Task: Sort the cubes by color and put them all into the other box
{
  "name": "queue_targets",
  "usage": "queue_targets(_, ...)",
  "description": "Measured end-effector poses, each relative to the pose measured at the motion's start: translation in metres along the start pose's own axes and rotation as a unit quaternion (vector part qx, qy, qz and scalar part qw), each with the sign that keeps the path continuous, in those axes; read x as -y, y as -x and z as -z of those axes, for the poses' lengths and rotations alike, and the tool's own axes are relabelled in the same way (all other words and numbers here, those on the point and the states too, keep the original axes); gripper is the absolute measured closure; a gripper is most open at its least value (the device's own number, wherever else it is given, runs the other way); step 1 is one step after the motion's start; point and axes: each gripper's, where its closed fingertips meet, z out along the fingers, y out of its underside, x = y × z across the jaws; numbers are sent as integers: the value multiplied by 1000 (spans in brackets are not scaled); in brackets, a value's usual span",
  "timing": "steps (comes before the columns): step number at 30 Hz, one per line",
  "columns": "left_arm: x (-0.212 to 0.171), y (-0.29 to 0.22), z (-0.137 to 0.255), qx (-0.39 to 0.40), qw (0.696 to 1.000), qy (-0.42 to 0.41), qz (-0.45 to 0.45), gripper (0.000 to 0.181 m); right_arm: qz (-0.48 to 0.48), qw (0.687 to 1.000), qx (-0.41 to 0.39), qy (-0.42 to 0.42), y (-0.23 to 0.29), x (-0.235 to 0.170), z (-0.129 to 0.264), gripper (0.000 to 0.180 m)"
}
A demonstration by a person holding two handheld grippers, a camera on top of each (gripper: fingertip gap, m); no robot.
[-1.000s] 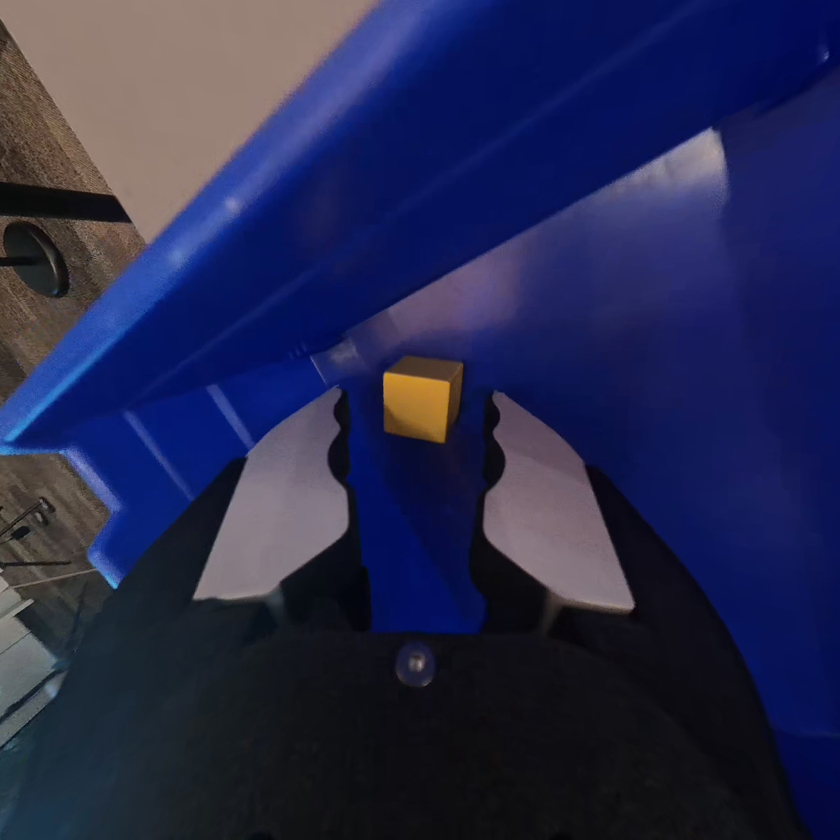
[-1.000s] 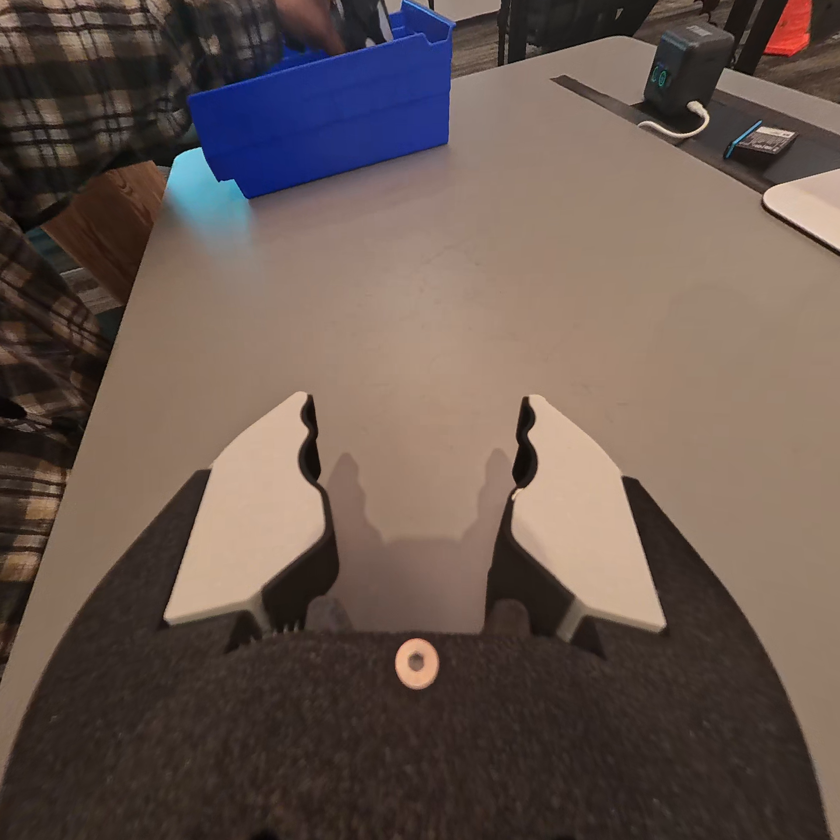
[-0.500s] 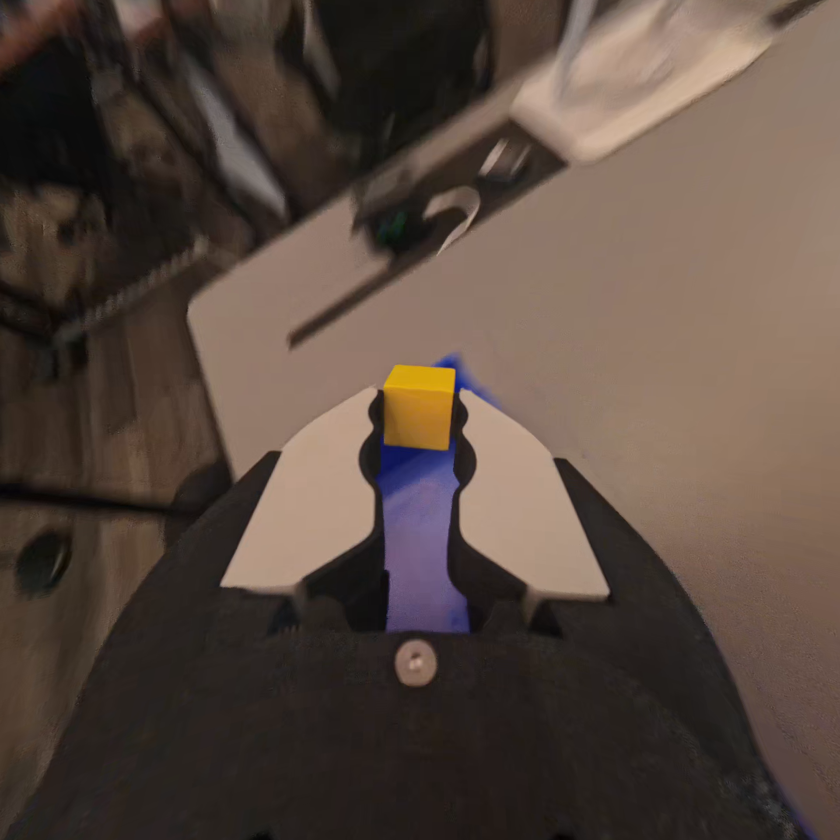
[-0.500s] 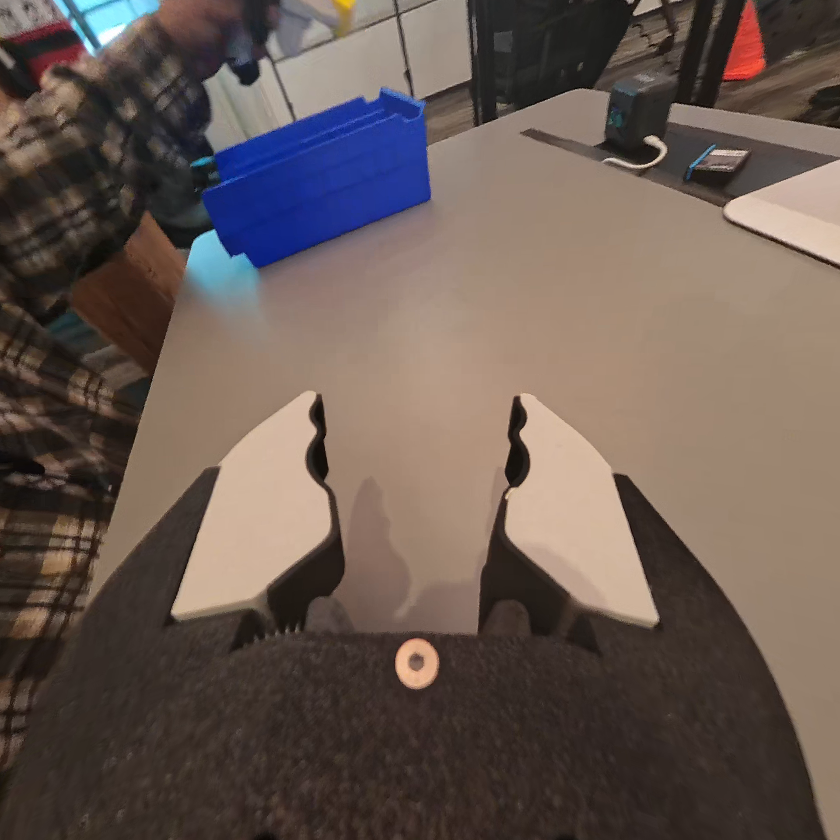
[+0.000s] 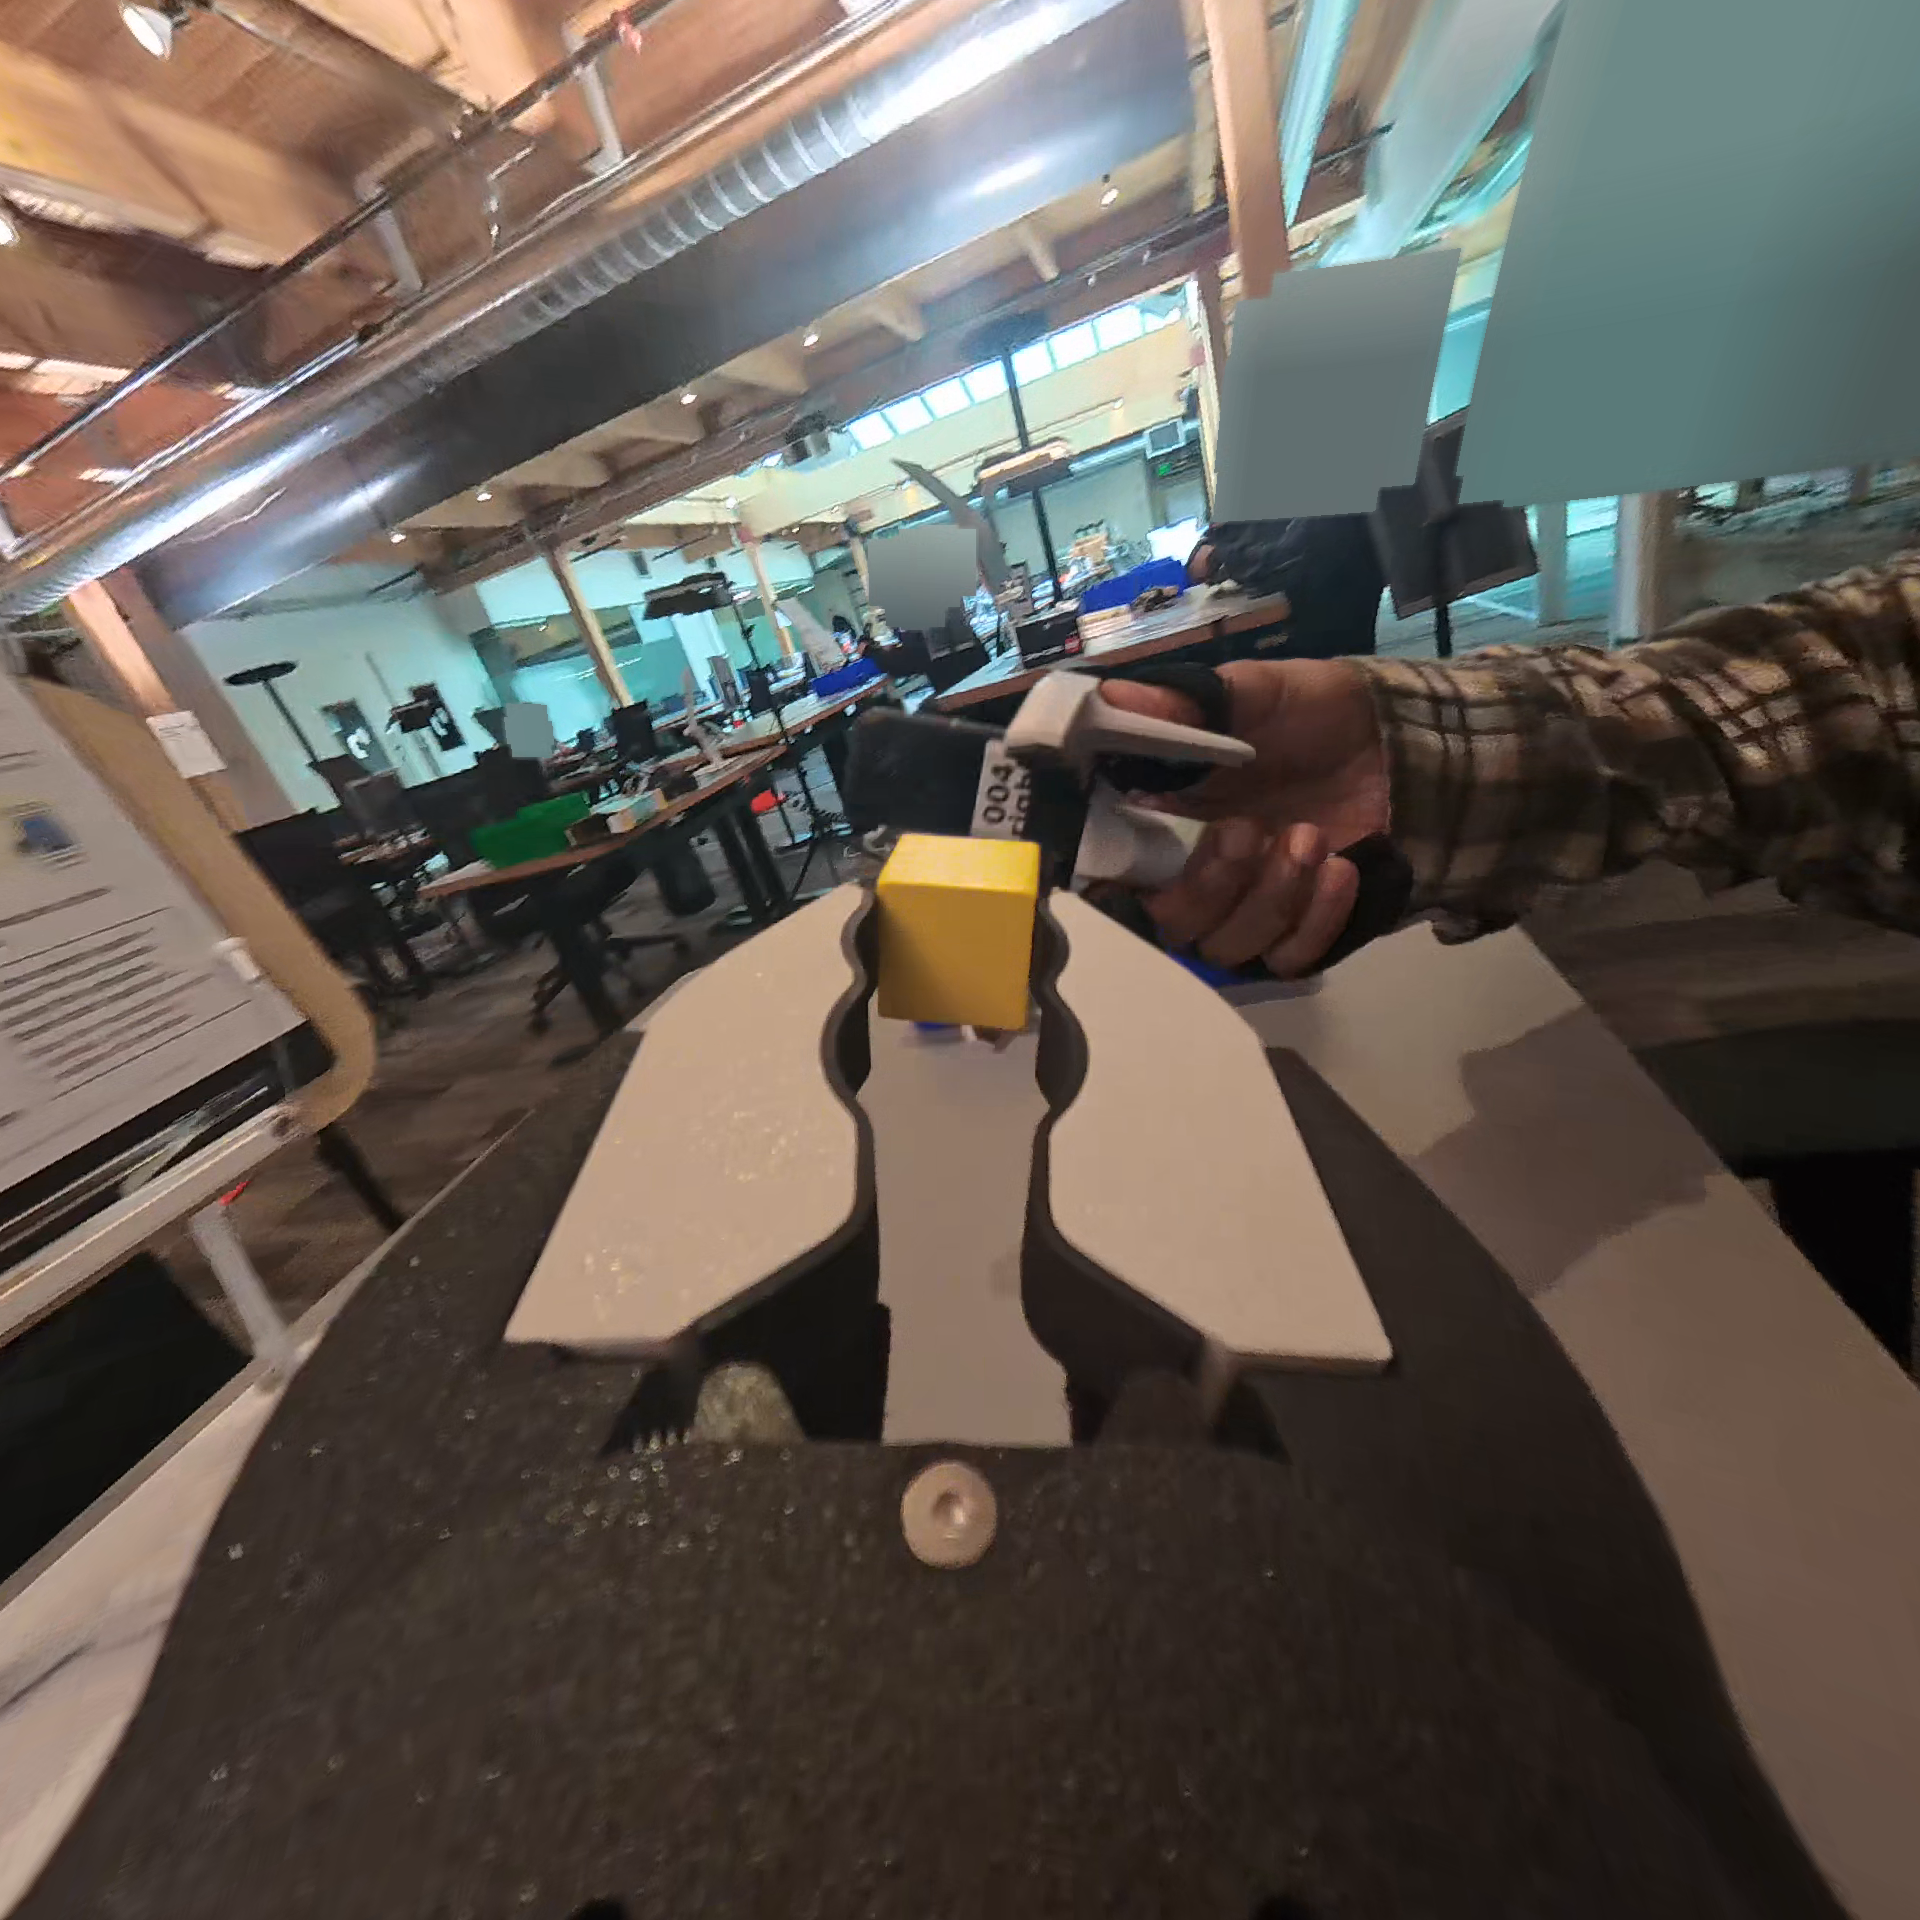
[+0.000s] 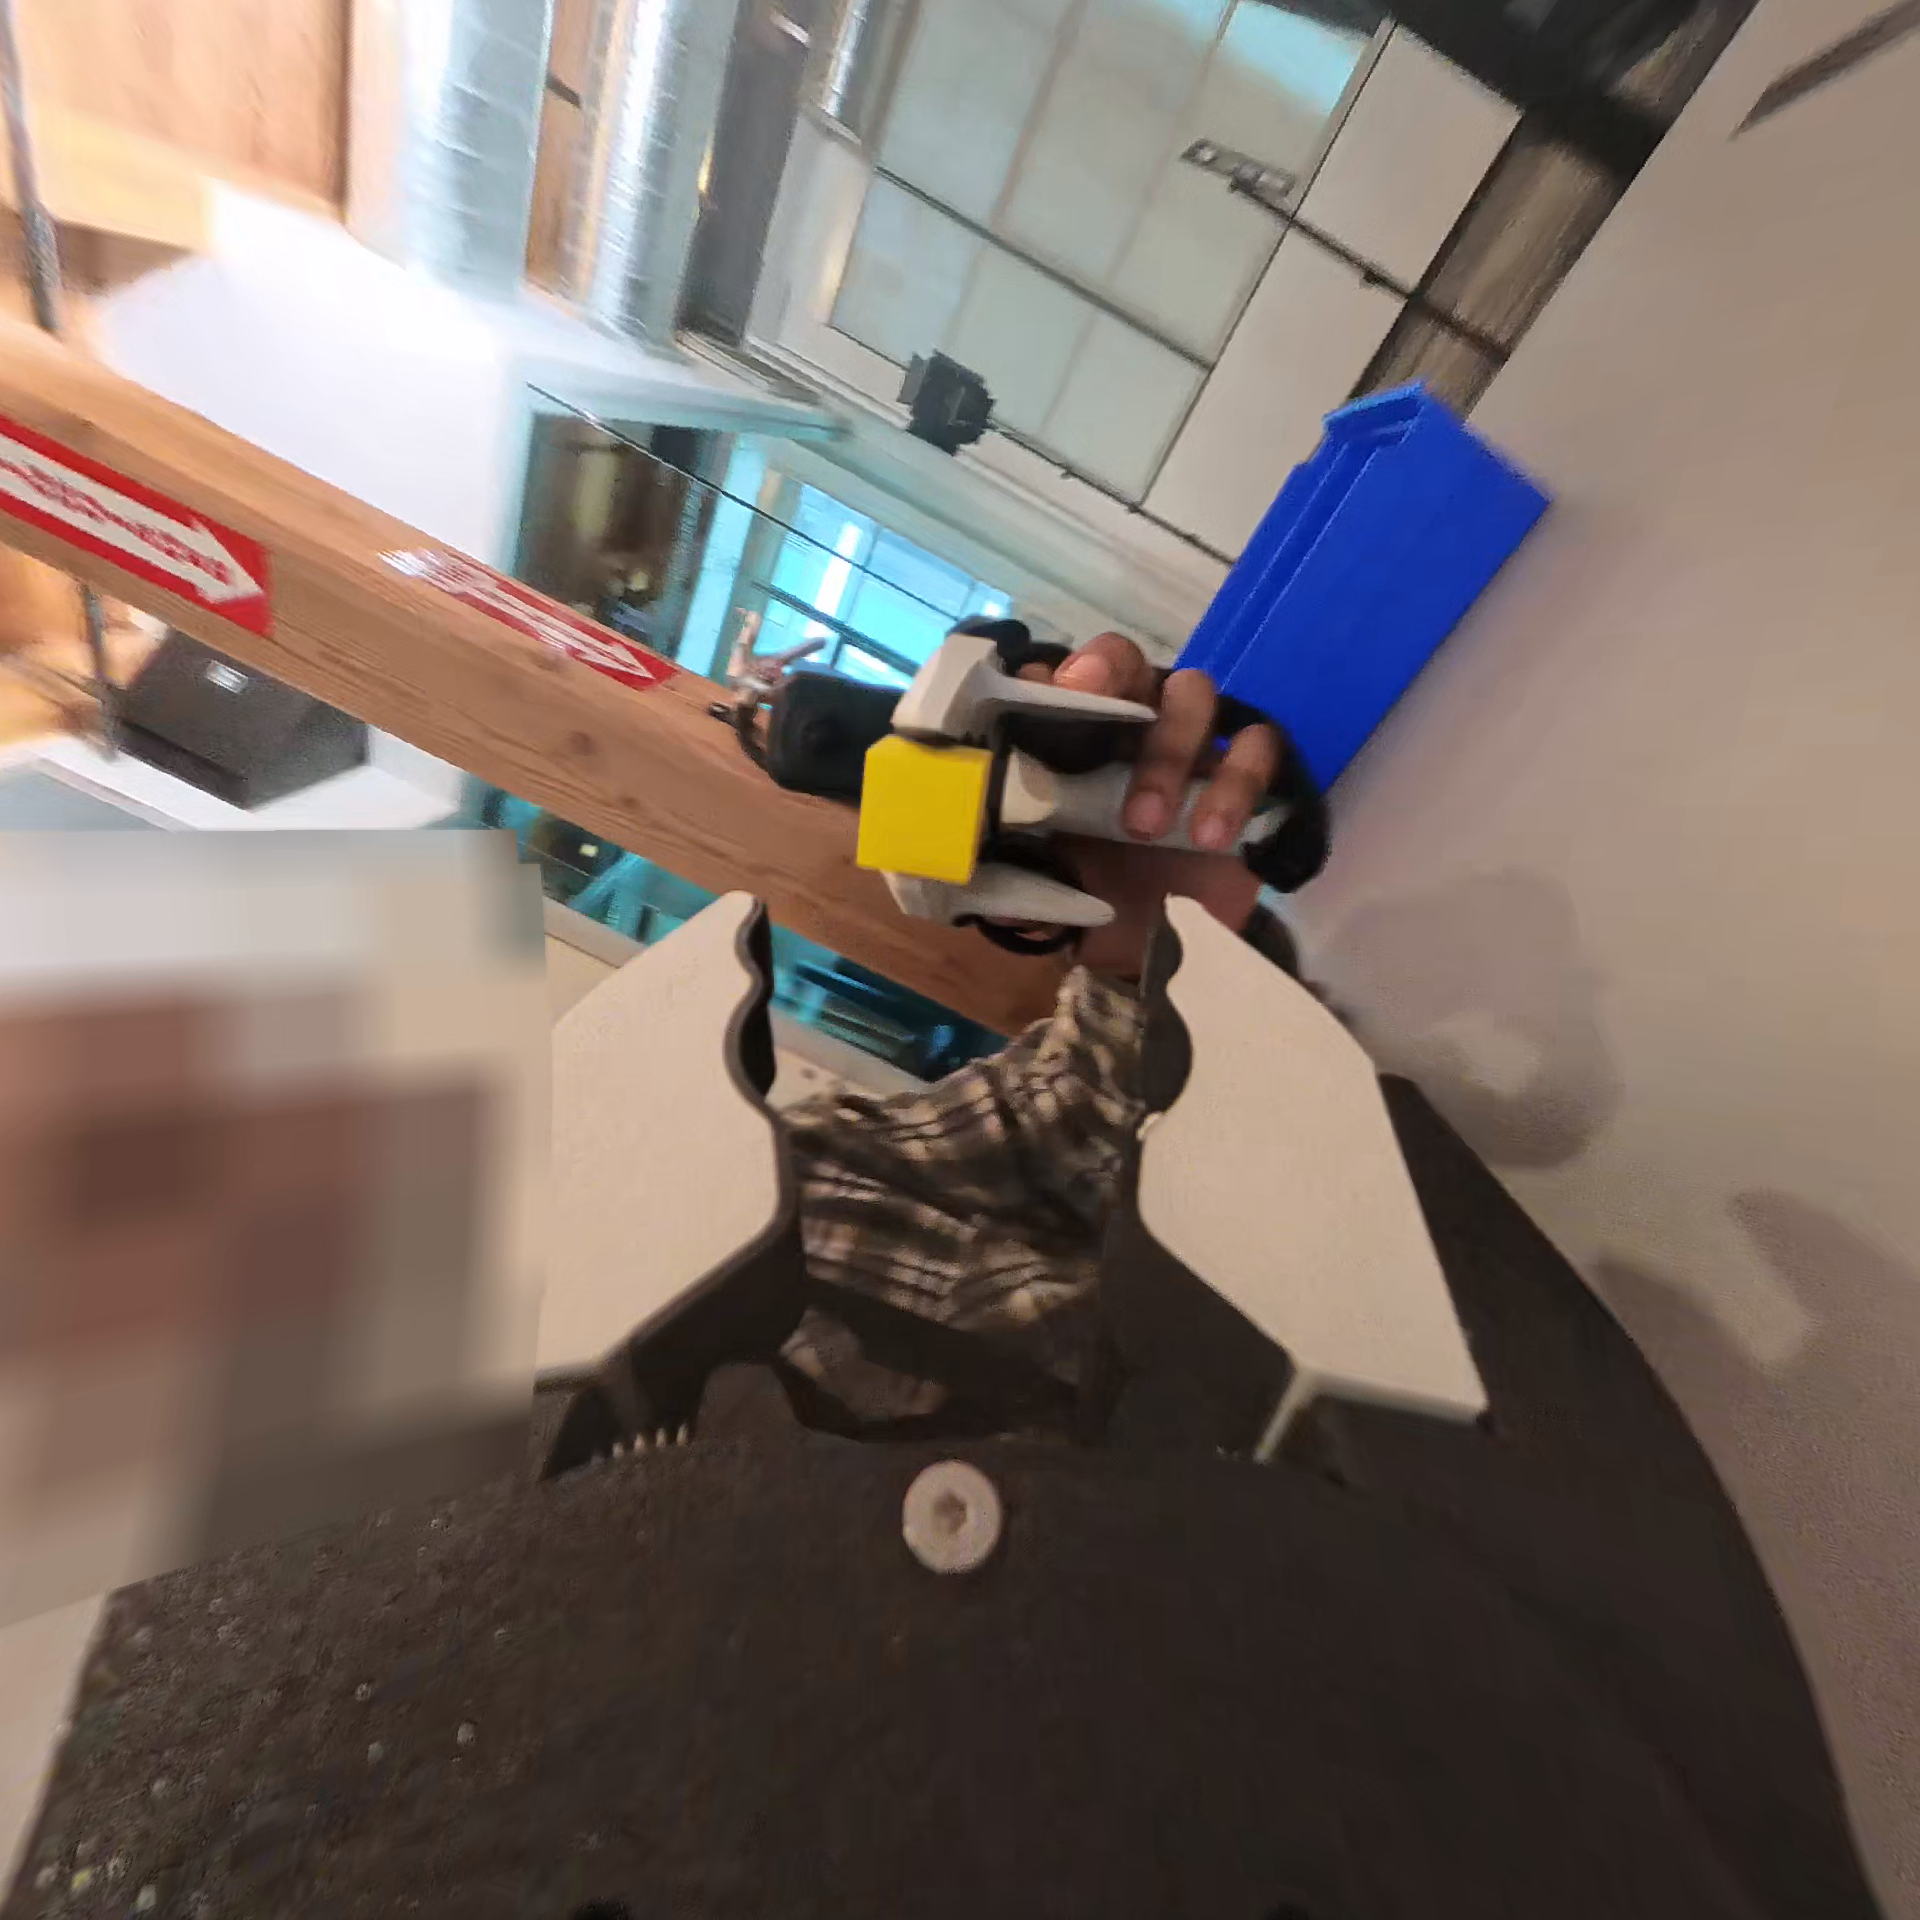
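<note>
The left gripper (image 5: 956,945) is clamped on a yellow cube (image 5: 956,928), which sits right at its fingertips, lifted well clear of the grey table (image 5: 1455,1039). The right gripper (image 6: 961,971) has its fingers spread apart with nothing between them. The two tools face each other in mid-air: the left wrist view shows the right gripper (image 5: 1049,774) in a hand (image 5: 1278,821) with a plaid sleeve (image 5: 1662,758) just beyond the cube, and the right wrist view shows the cube (image 6: 923,810) pinched in the far left gripper (image 6: 971,805). A blue box (image 6: 1361,592) stands on the table (image 6: 1714,727) beyond that hand.

This looks like carrying the cube toward the other box, perhaps with a hand-over between grippers. To do it well, the grip should stay firm, since the cube is caught only at the very tips and could twist out. If the right gripper takes it, its fingers should close on the two free faces before the left one lets go. The target box is not in view, so I cannot tell which spot suits yellow.

A second ago the left gripper was open inside a blue box, with the cube on its floor ahead of the fingertips; half a second ago it had already closed on the cube and lifted it. The right gripper pointed down along the table then; it has since swung up to face the left one, fingers still apart.
</note>
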Motion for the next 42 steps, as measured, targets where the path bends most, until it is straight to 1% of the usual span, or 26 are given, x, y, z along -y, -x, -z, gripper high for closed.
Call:
queue_targets(3,-3,-15,-19,-19,1000,-2,-11,153,-38,999,6,6,3,-13,-2,113)
queue_targets(5,-5,-23,-26,-30,999,4,-19,153,-40,999,15,5,9,-15,-3,121)
queue_targets(7,-8,-27,-33,-34,999,12,-26,153,-35,999,9,9,10,-17,-4,124)
queue_targets(8,-9,-28,-35,-34,999,16,-31,153,-33,999,12,9,12,-18,-3,133)
queue_targets(9,-9,-29,-38,-35,999,19,-34,153,-31,999,21,6,15,-17,-2,152)
queue_targets(12,-11,-32,-45,-37,998,32,-29,154,-23,1000,-1,1,15,-15,6,152)
queue_targets(13,-12,-34,-46,-42,998,38,-18,151,-14,1000,-11,-2,16,-13,12,152)
queue_targets(15,-15,-36,-45,-40,998,47,12,132,2,999,-33,-14,22,-3,30,152)
queue_targets(17,-18,-40,-39,-45,996,59,49,115,32,995,-92,-27,24,11,61,152)
queue_targets(18,-21,-44,-35,-49,995,65,64,110,54,988,-138,-36,23,22,82,152)
queue_targets(20,-31,-48,-23,-48,993,77,76,104,103,961,-252,-48,17,46,134,152)
queue_targets(21,-37,-48,-17,-45,993,85,73,105,125,939,-317,-49,13,59,164,152)
queue_targets(23,-55,-46,-7,-36,992,107,61,107,150,877,-456,-30,-1,79,229,152)
queue_targets(25,-73,-41,-1,-25,989,131,66,107,154,800,-580,3,-21,90,292,152)
queue_targets(26,-79,-41,1,-25,988,136,76,107,152,764,-627,19,-31,93,319,152)
queue_targets(27,-82,-41,2,-25,987,136,85,108,146,737,-659,30,-41,94,342,152)
queue_targets(28,-84,-41,2,-26,986,136,89,110,130,720,-680,42,-51,93,359,152)
queue_targets(29,-84,-41,3,-26,987,136,86,110,110,716,-687,51,-63,89,370,152)
queue_targets(31,-84,-40,3,-20,988,138,65,112,71,718,-690,66,-87,77,384,152)
queue_targets(33,-85,-40,4,-15,989,142,45,116,54,710,-698,81,-108,68,394,152)
queue_targets(35,-88,-42,3,-20,988,144,46,120,43,715,-692,84,-124,63,397,152)
queue_targets(42,-95,-42,1,-23,987,149,63,120,20,735,-672,92,-161,55,398,152)
